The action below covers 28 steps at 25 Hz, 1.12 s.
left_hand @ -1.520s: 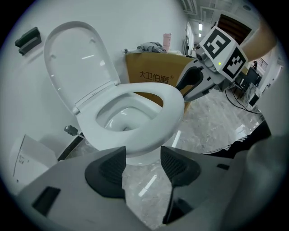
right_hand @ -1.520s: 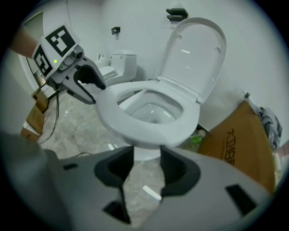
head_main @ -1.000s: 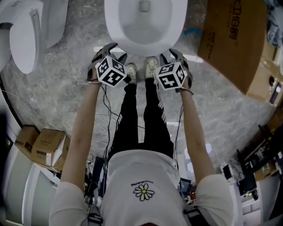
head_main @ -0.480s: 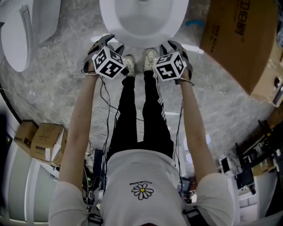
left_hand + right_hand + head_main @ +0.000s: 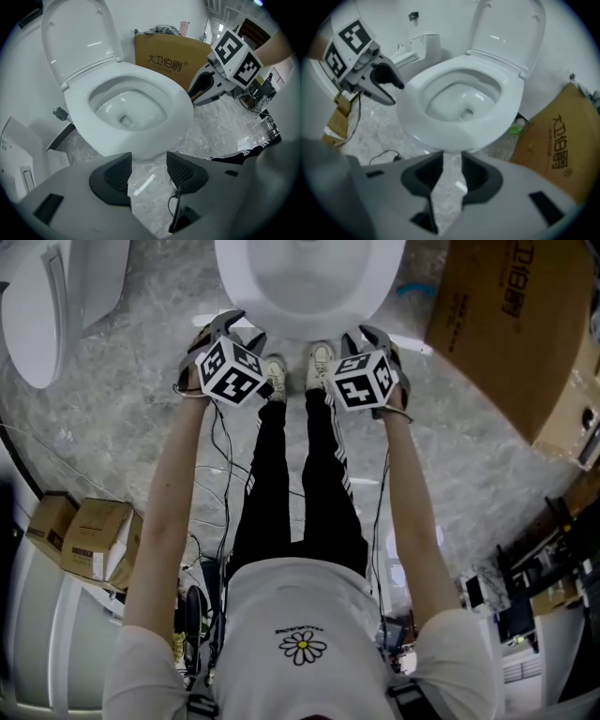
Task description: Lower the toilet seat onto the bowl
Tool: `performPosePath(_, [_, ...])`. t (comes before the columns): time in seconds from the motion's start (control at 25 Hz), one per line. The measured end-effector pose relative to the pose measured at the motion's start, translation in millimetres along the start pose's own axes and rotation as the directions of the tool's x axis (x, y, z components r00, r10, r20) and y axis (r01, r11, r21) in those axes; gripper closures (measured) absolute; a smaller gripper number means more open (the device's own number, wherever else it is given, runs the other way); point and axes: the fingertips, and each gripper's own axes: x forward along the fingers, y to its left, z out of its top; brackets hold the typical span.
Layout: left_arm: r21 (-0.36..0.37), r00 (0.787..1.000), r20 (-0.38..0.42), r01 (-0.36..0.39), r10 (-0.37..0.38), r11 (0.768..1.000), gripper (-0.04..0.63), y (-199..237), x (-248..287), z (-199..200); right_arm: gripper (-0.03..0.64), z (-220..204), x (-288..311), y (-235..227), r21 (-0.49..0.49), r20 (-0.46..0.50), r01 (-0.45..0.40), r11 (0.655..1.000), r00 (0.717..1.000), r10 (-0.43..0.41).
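Observation:
A white toilet bowl (image 5: 309, 287) stands right in front of the person's feet. Its lid (image 5: 79, 37) is raised upright at the back, also seen as the lid (image 5: 506, 33) in the right gripper view. A white ring lies around the bowl (image 5: 464, 103) rim. My left gripper (image 5: 236, 332) hovers by the bowl's front left, open, with only floor between its jaws (image 5: 149, 159). My right gripper (image 5: 366, 334) hovers by the front right, open with a narrower gap and nothing in it (image 5: 451, 161). Neither touches the toilet.
A large cardboard box (image 5: 497, 334) leans to the right of the bowl. Another white toilet fixture (image 5: 47, 315) stands at the left. Small cartons (image 5: 89, 545) and loose cables (image 5: 225, 474) lie on the marble floor behind. The person's shoes (image 5: 295, 381) sit between the grippers.
Both grippers have crept slightly forward toward the bowl's front edge since a second ago. Over the last half second almost nothing has moved.

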Motion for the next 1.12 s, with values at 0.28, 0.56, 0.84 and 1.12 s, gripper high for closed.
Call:
performPosePath(0.28, [-0.097,0.994,0.102,-0.037,0.047,0.995,0.353,20.7,-33.4,40.7,0.489,29.3,-33.9,-25.2,0.066,0.070,0.049,0.997,0.996,-0.054])
performPosePath(0.56, [-0.335,0.908,0.401,0.024,0.119,0.942,0.451,51.0,-189.7,151.0,0.555,131.7,-195.2,-75.9,0.160,0.324,0.203,0.966,0.914,-0.246])
performPosePath(0.84, [-0.381,0.655,0.684,-0.053,0.320,0.923,0.561,49.6,-388.1,230.3,0.572,192.7,-379.1,-75.4,0.190,0.590,0.334,0.923,0.713,-0.379])
performPosePath(1.12, [-0.405,0.402,0.805,-0.166,0.436,0.899,0.568,-10.0,-522.0,224.2,0.578,180.6,-502.5,-18.6,0.281,0.754,0.327,0.902,0.507,-0.419])
